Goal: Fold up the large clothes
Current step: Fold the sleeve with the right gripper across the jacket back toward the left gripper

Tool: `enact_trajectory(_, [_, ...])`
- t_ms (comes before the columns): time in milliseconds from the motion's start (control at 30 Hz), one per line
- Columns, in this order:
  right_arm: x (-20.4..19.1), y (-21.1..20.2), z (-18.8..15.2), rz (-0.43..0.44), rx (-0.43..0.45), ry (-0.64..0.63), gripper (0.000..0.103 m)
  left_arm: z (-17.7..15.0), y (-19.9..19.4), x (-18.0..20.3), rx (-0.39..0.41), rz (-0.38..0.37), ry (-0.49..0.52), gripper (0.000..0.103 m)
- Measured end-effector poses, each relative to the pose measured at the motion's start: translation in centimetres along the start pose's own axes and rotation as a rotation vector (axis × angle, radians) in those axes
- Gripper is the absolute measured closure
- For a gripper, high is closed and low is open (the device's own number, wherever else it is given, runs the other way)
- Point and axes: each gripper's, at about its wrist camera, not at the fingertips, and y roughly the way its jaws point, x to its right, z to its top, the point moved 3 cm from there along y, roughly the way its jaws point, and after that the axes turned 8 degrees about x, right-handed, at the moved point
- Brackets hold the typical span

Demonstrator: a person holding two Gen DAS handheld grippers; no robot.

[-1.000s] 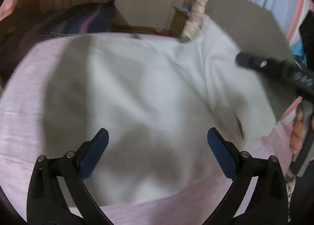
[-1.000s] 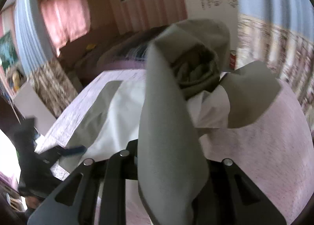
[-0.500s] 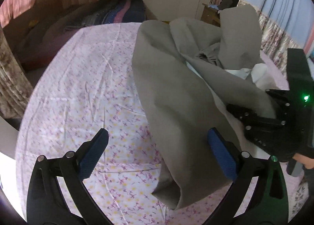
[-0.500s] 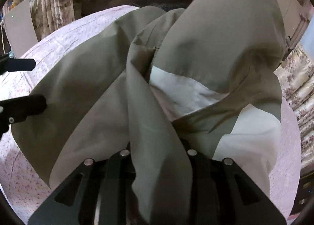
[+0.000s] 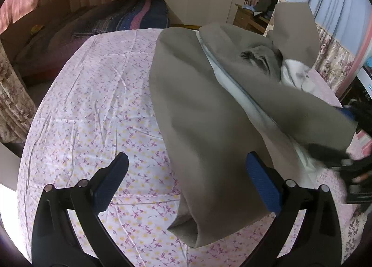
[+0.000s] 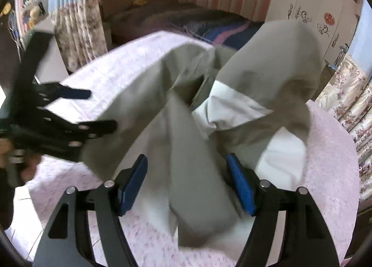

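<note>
Cloth fills the right half of the left wrist view: a grey-brown garment (image 5: 209, 108) with a pale lining lies heaped on a surface covered by a pink flowered sheet (image 5: 93, 104). One long fold runs toward the camera and ends between the fingers of the left gripper (image 5: 188, 176), which stand wide apart with nothing pressed between their blue pads. At the right edge the right gripper (image 5: 334, 136) shows blurred against the garment's side. A bed (image 5: 116, 20) with a dark striped blanket lies beyond the surface.

From the right wrist view, the garment (image 6: 186, 150) lies bunched on the sheet (image 6: 330, 150). The right gripper (image 6: 188, 183) has just been opening: its fingers stand apart, and a strip of garment lies loose between them, gripped by neither pad. The left gripper (image 6: 95, 108) hangs open at the garment's left edge, a hand (image 6: 23, 162) behind it.
</note>
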Motion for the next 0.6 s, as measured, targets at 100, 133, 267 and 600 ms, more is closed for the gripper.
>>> enact_trajectory(100, [2.0,-3.9,-0.3,-0.011,0.063,0.041,0.024,0.1,-0.5,0.4,0.01,0.007,0.007,0.003])
enact_trajectory(133, [3.0,-4.6,-0.1,-0.016,0.079,0.067,0.024,0.3,-0.8,0.5,0.016,-0.002,0.004,0.003])
enact_trajectory(267, [9.3,-7.2,-0.8,-0.052,0.155,0.273,0.023,1.3,-2.7,1.7,0.057,-0.074,-0.027,0.003])
enact_trajectory(600, [15.7,-1.7,-5.3,0.008,0.126,0.596,0.023,3.4,-2.2,7.8,0.025,-0.269,-0.102,0.003])
